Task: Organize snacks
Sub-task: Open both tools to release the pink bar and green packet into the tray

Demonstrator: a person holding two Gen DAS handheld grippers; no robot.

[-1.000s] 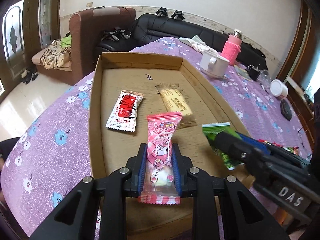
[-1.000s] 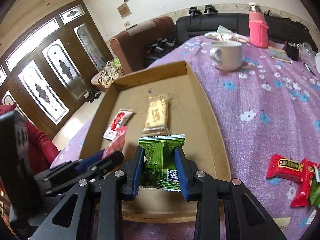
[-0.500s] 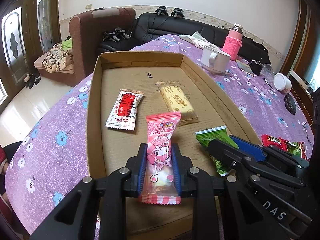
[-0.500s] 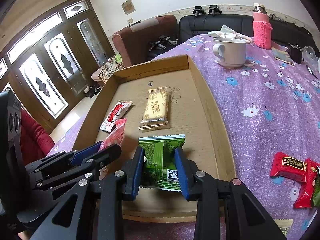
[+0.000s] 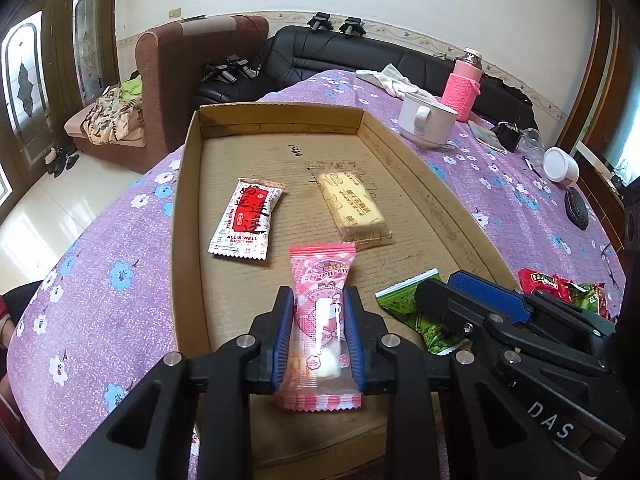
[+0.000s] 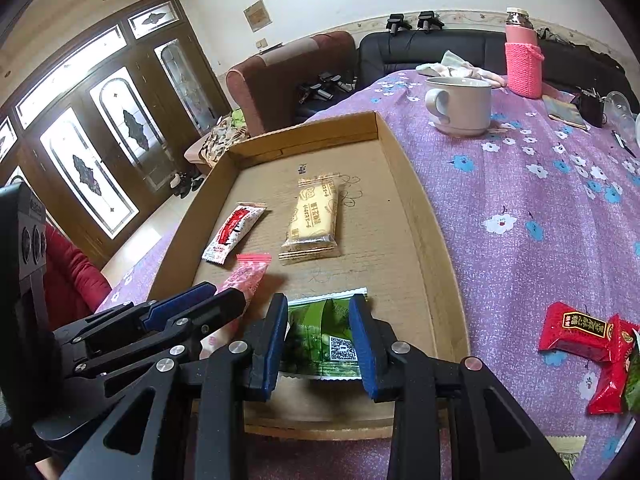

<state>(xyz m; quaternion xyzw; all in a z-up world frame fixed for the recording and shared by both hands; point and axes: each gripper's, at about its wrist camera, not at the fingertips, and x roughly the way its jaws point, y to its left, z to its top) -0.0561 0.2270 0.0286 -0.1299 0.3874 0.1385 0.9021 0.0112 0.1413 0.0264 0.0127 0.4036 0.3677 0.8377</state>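
Both of your grippers are loaded over the near end of the cardboard tray (image 5: pixel 188 216). The left gripper (image 5: pixel 319 334) pinches a pink packet (image 5: pixel 322 296) by its long sides, top seal pointing up the tray, bottom seal hanging past the pads. The right gripper (image 6: pixel 322 344) is closed on a green packet (image 6: pixel 320 336), which looks crumpled between the blue pads, its code label facing up. Two snacks already lie flat on the tray floor: a red-and-white packet (image 5: pixel 248 218) to the left and a yellow biscuit pack (image 5: pixel 354 208) to the right, apart from each other, both running lengthwise. Judging by that layout, the step is to set your two down as a second row in front of them. Keep the pink one in line with the red-and-white packet and the green one with the biscuit pack, without touching either. Whether either packet already rests on the cardboard is not clear from here, so lower until the wrapper lies flat before you part the fingers. Your grippers sit close side by side; release one at a time so the fingers don't knock each other. Expect the green wrapper to spring back and shift. More red packets (image 6: pixel 576 334) wait on the purple cloth (image 6: pixel 540 200) outside the tray's right wall.
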